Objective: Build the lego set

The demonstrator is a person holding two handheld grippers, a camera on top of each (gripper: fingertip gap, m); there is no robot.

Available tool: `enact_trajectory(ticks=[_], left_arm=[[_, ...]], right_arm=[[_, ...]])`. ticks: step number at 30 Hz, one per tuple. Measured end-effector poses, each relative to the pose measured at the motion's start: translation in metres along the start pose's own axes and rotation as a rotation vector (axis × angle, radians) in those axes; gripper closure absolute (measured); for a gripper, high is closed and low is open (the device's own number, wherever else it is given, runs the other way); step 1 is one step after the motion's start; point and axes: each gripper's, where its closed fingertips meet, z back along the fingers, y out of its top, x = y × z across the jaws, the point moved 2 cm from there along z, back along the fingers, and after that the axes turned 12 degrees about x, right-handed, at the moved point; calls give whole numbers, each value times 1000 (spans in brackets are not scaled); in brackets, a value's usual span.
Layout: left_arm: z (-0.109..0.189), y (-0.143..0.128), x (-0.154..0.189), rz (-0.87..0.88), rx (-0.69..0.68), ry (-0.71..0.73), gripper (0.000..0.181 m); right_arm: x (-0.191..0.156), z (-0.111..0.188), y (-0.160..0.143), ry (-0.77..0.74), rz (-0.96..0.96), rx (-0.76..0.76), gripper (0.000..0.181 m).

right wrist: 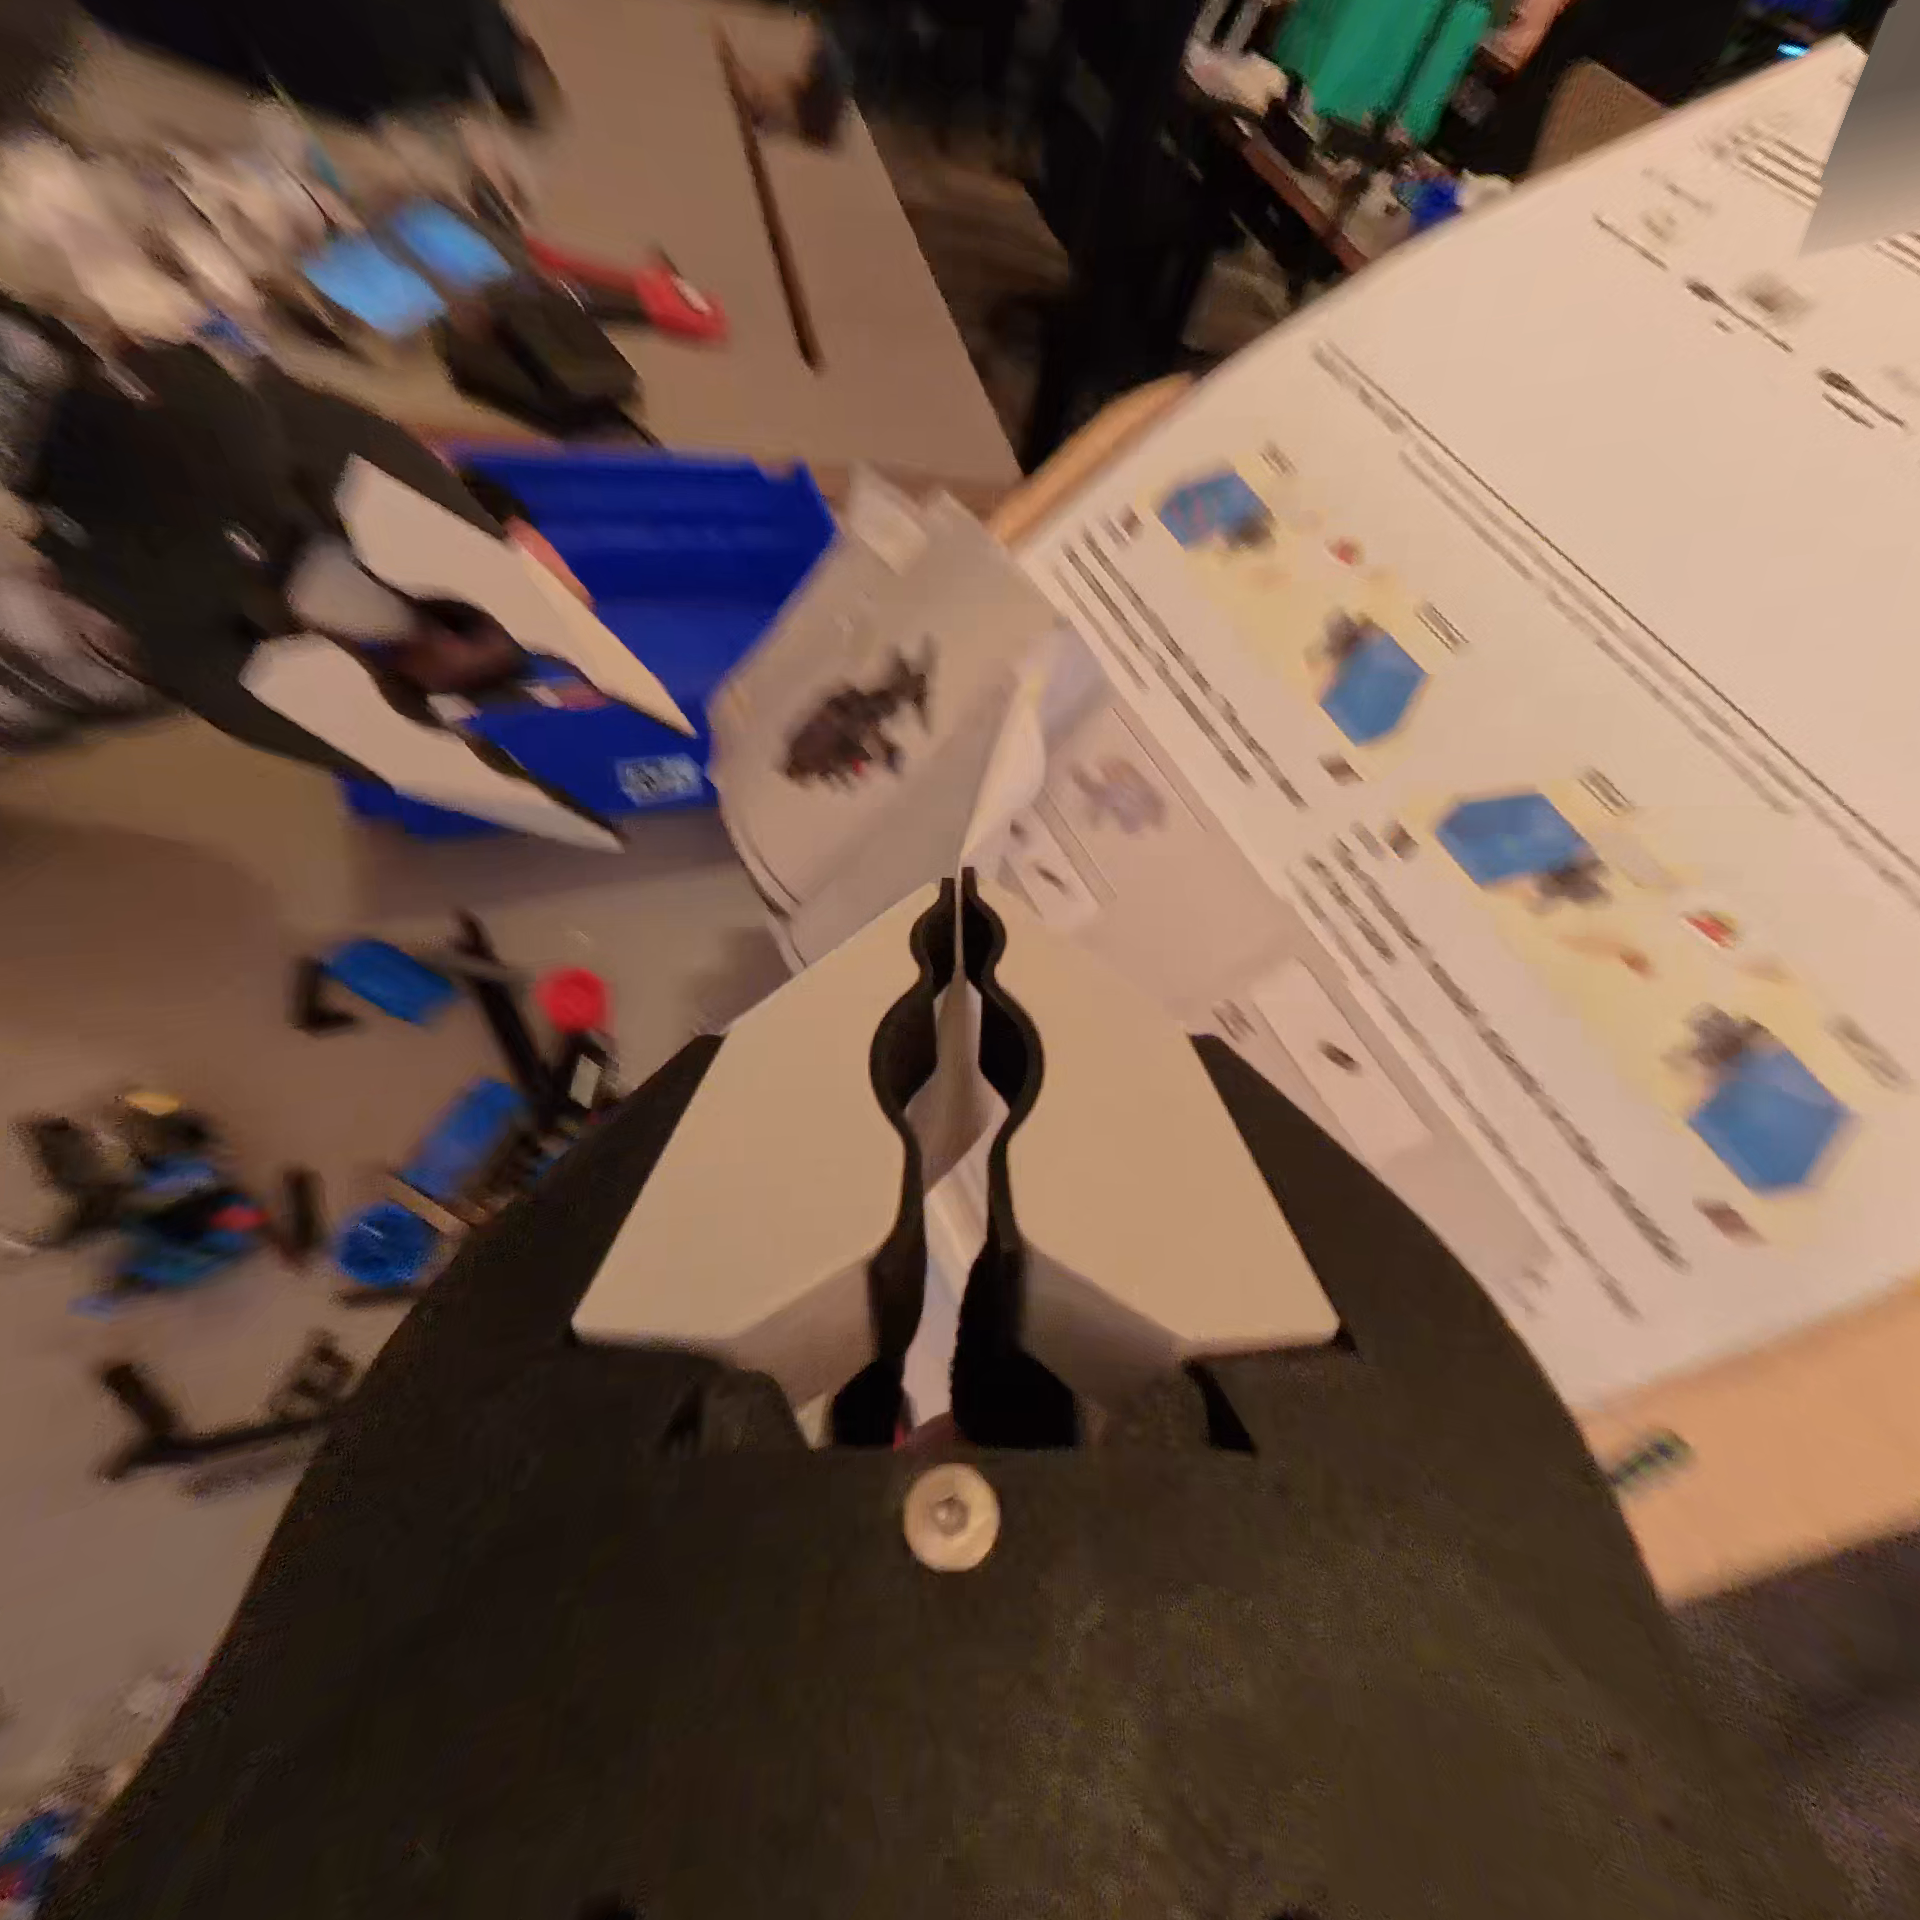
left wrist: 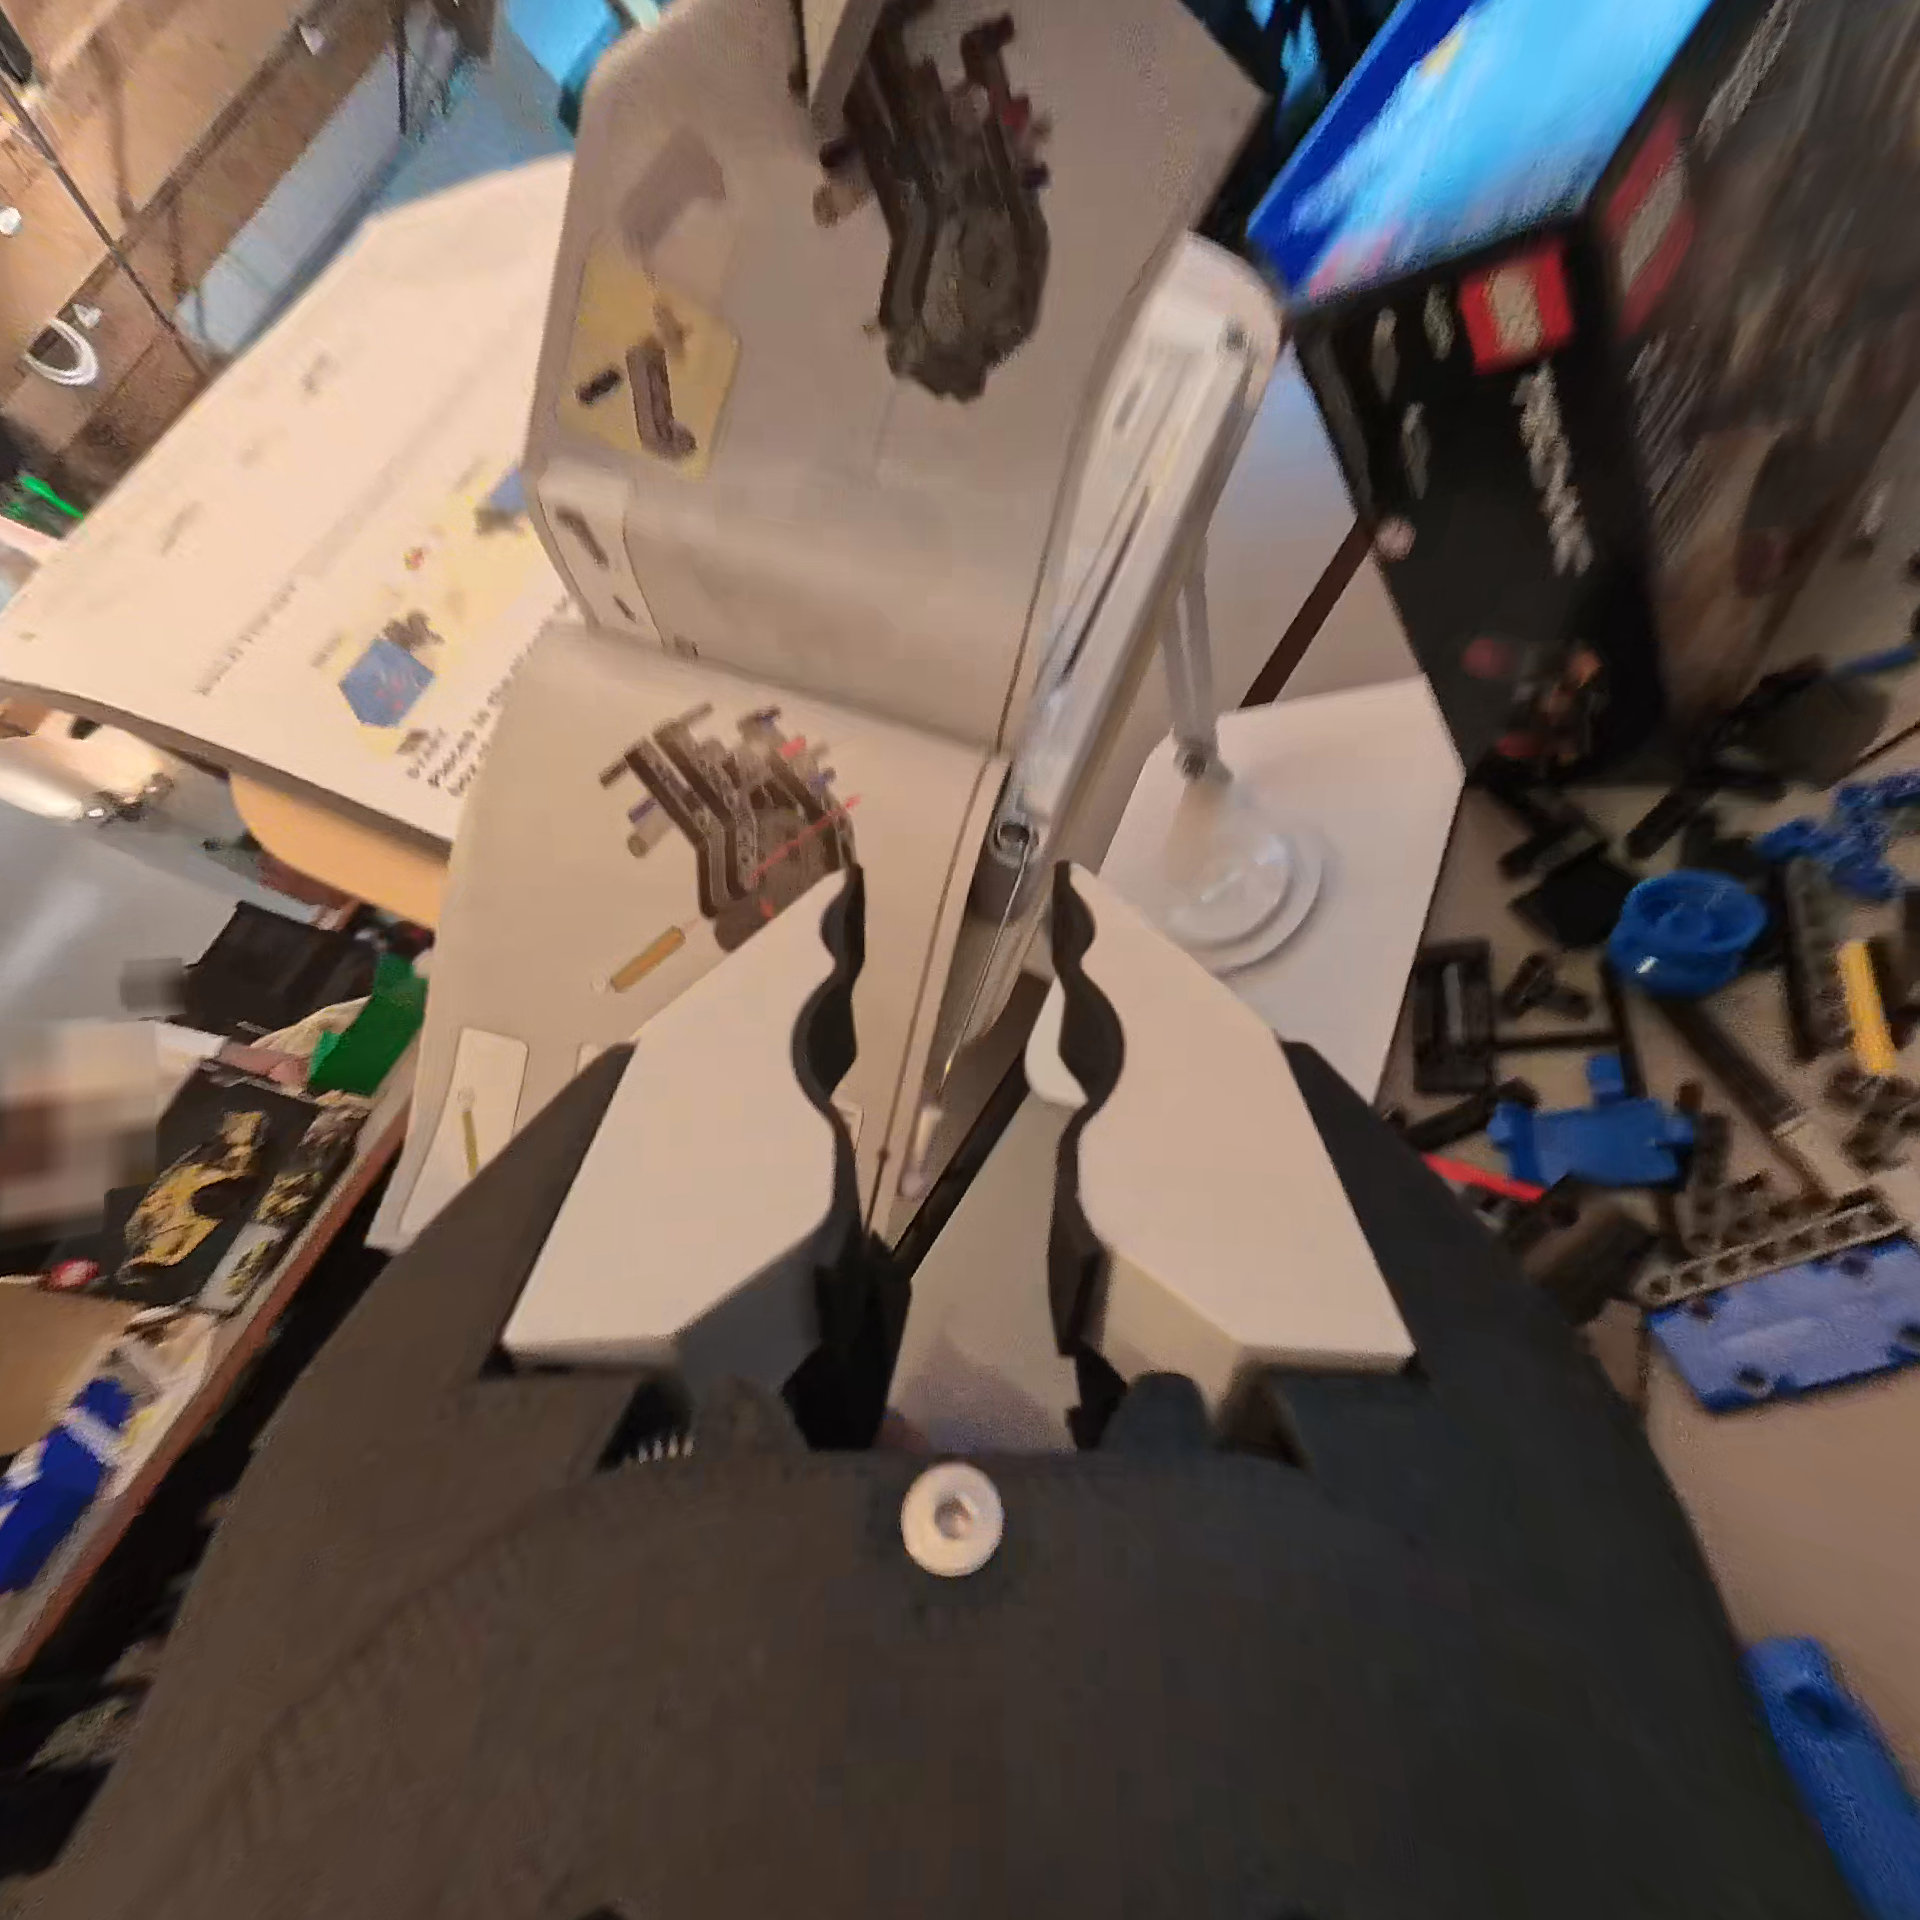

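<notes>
The open instruction booklet lies in front of me, with one page standing up from it. My right gripper is shut on the edge of that raised page; the white sheet runs down between its pads. My left gripper is open. The booklet's page edges and a silver stand lie in the gap, and the pads do not press on them. The left gripper also shows in the right wrist view, open beside the raised page. Loose blue and black Lego pieces are spread over the table.
The black and blue set box stands at the back right. A large printed sheet lies beside the booklet. A blue bin sits behind the left gripper. More pieces and a red round part lie on the table.
</notes>
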Motion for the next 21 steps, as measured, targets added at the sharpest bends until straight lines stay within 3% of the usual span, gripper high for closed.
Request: enact_trajectory(ticks=[3,6,8,12,15,18,21], left_arm=[[-3,17,-1,105,57,-23,126],[-11,17,-7,125,52,48,101],[-13,11,-13,113,43,135,97],[-7,9,-31,202,115,276,123],[0,2,-38,280,144,304,163],[7,-3,-41,426,227,261,178],[15,-11,-47,569,285,222,181]], right_arm=[[-20,-19,26,98,-156,89,181],[-36,-47,47,149,-237,165,181],[-48,-68,56,165,-265,201,174],[-78,-107,62,242,-275,202,136],[-100,-118,61,345,-278,169,112],[-93,-112,62,308,-264,189,116],[-85,-94,53,234,-121,151,131]])
